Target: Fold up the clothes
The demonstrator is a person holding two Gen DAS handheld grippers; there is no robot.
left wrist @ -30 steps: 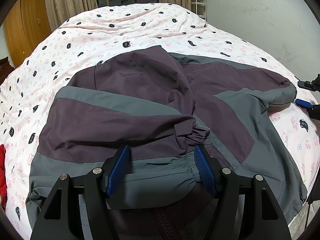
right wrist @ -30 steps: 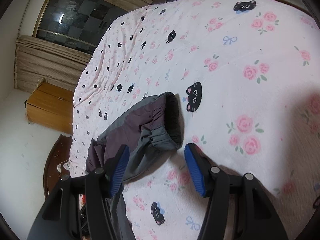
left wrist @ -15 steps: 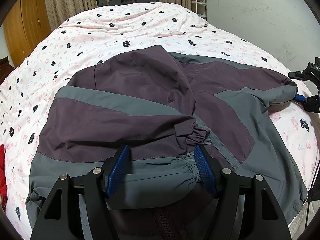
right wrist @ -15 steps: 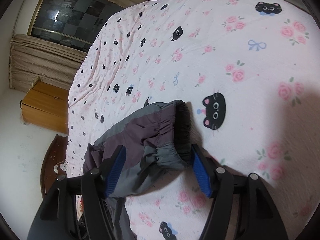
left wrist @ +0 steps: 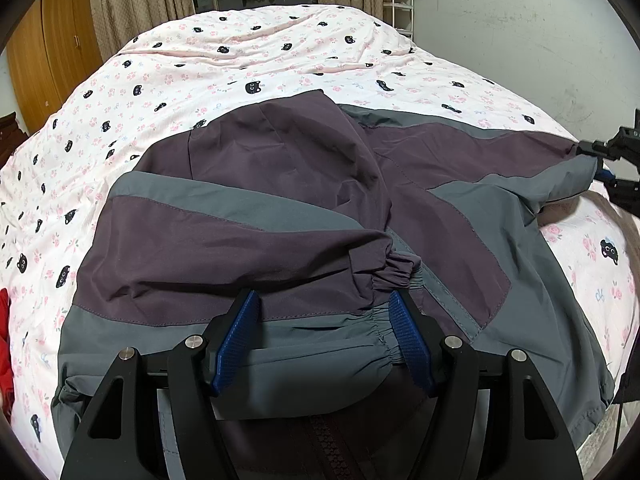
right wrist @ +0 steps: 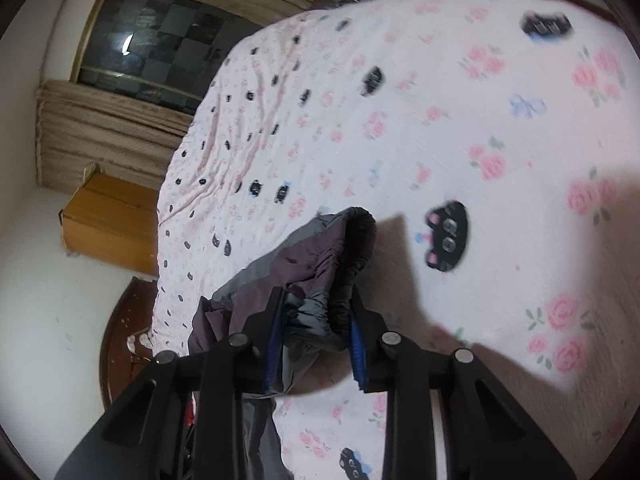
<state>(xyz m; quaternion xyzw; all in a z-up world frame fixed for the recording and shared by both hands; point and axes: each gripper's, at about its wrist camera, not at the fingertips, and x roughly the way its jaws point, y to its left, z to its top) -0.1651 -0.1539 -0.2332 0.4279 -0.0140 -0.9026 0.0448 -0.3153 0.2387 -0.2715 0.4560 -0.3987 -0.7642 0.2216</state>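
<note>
A: Starting at the left of the left wrist view, where does the jacket point(left wrist: 280, 232) lie?

B: It is spread across the bed point(left wrist: 248, 60), filling the middle and lower part of the frame. One sleeve is folded across the body, and its gathered cuff point(left wrist: 394, 274) sits just above the left gripper point(left wrist: 324, 336). That gripper's jaws stand wide over the grey hem and hold nothing.

A: And further right?

B: The other sleeve runs out to the right edge, where the right gripper point(right wrist: 316, 344) meets it. In the right wrist view its jaws are closing, with the sleeve's elastic cuff point(right wrist: 352, 248) between the blue pads.

A: How will the fabric handle?

B: I'd judge it thin, light and rather slippery, a soft shell that slumps and creases easily. The bunched elastic cuff is the thickest part, so it makes the surest hold; the hem is another.

A: The surroundings?

B: A soft pink sheet printed with cats and roses, which will yield under pressure. A wooden wardrobe point(left wrist: 52, 52) stands at upper left, curtains point(left wrist: 136, 4) and a dark window along the top, and a pale wall at upper right.
</note>
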